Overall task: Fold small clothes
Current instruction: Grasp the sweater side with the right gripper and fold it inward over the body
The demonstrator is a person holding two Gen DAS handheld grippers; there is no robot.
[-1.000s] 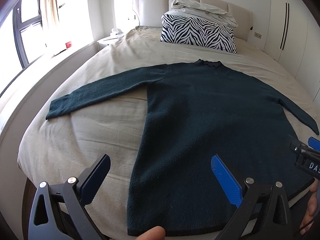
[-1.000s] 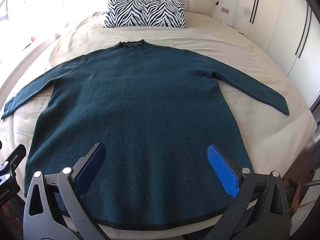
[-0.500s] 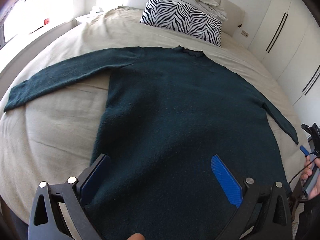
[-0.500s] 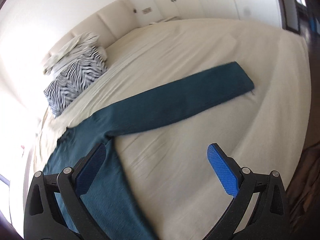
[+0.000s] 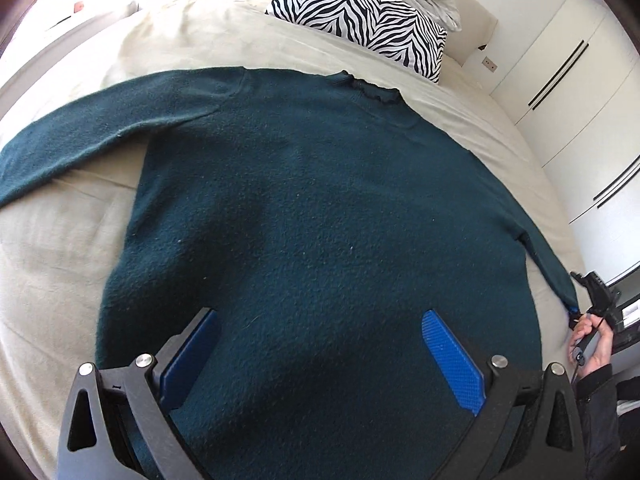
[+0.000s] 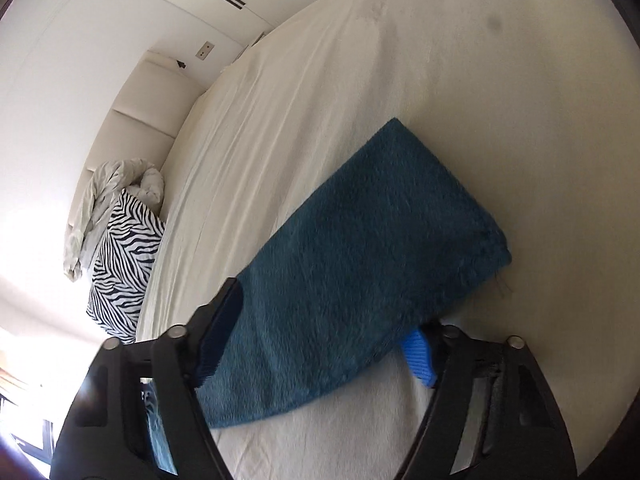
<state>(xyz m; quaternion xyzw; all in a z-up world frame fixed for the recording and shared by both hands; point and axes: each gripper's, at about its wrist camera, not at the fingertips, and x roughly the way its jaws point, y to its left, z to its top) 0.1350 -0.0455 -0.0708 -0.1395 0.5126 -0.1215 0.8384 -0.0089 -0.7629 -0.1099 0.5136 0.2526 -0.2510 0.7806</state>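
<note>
A dark teal sweater (image 5: pixel 320 208) lies flat on the bed, sleeves spread out to both sides. My left gripper (image 5: pixel 320 356) is open and hovers low over the sweater's lower body, its left finger near the sweater's left side edge. My right gripper (image 6: pixel 320 340) is open and straddles the sweater's right sleeve (image 6: pixel 368 264) close to the cuff; the sleeve lies between the fingers and covers most of the right blue pad (image 6: pixel 418 354). In the left wrist view the right gripper (image 5: pixel 576 312) shows small at the sleeve end.
The beige bed sheet (image 5: pixel 60 248) spreads around the sweater. A zebra-striped pillow (image 5: pixel 360 16) and a crumpled white duvet (image 6: pixel 116 196) lie at the headboard. White wardrobe doors (image 5: pixel 580 92) stand on the right. The bed's right edge is near the sleeve cuff.
My right gripper swung from the sweater's hem to the right sleeve and came down around its cuff end. My left gripper moved forward and lower over the sweater's body.
</note>
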